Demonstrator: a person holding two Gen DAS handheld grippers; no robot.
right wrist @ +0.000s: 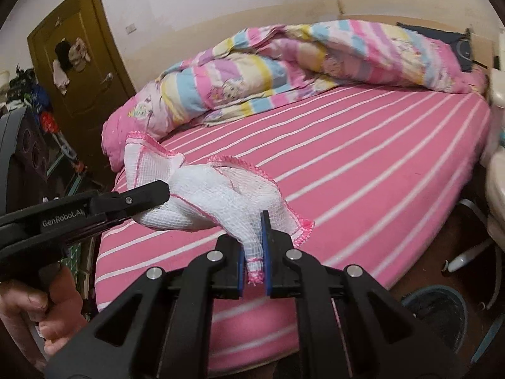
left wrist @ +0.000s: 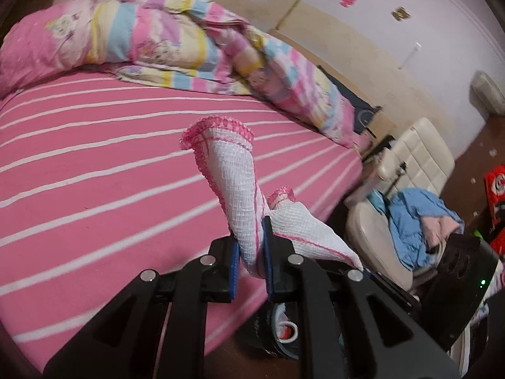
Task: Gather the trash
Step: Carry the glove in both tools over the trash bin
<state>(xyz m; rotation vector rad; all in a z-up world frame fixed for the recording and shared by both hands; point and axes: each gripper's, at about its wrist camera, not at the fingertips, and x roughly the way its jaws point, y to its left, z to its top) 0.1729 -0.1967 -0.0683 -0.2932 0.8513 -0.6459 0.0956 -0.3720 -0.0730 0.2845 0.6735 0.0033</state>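
A white mesh cloth with pink stitched edges (left wrist: 233,183) is held by both grippers above the near edge of the pink striped bed (left wrist: 94,170). My left gripper (left wrist: 251,252) is shut on one end of it. My right gripper (right wrist: 254,252) is shut on the other end (right wrist: 221,199). In the right wrist view the left gripper (right wrist: 157,194) comes in from the left, clamped on the cloth, with a hand on its handle. The cloth hangs bunched between the two grippers.
A rumpled pastel quilt (left wrist: 176,41) lies along the bed's far side. A cream chair (left wrist: 407,170) with blue clothes (left wrist: 410,218) stands right of the bed. A dark round bin (right wrist: 438,312) sits on the floor by the bed. A brown door (right wrist: 79,60) is at left.
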